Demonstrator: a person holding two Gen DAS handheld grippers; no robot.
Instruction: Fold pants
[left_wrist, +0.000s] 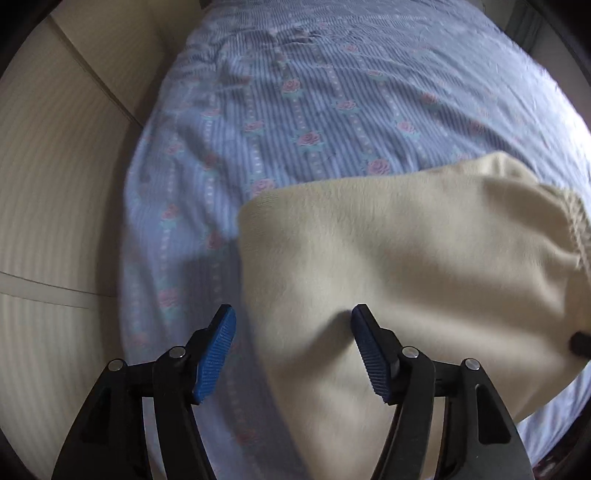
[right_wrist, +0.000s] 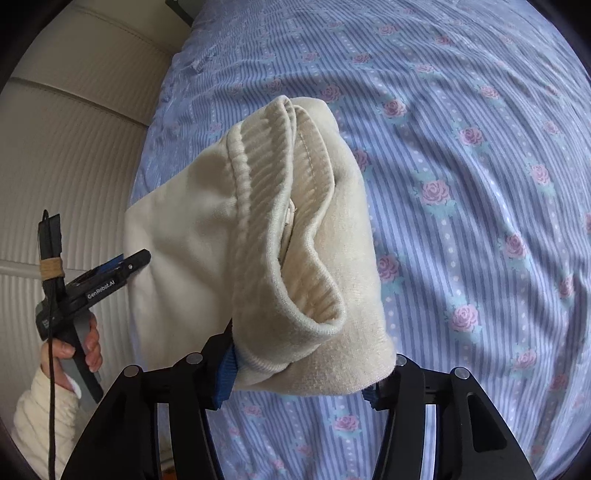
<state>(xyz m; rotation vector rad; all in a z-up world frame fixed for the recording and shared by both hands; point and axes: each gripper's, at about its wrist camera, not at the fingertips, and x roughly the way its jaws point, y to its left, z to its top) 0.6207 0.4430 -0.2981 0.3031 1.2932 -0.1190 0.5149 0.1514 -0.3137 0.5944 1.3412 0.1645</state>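
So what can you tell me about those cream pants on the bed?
The cream pants look soft and velvety, with a ribbed elastic waistband gaping open toward the right-hand camera. They lie folded over in a thick bundle on the blue rose-print bedsheet. The right gripper has the waistband end between its jaws; whether it pinches is unclear. The left gripper stands open over the left edge, one finger denting the cloth.

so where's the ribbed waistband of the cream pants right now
In the right wrist view the ribbed waistband runs down the middle of the folded cream velvety pants, on the blue rose-striped bedsheet.
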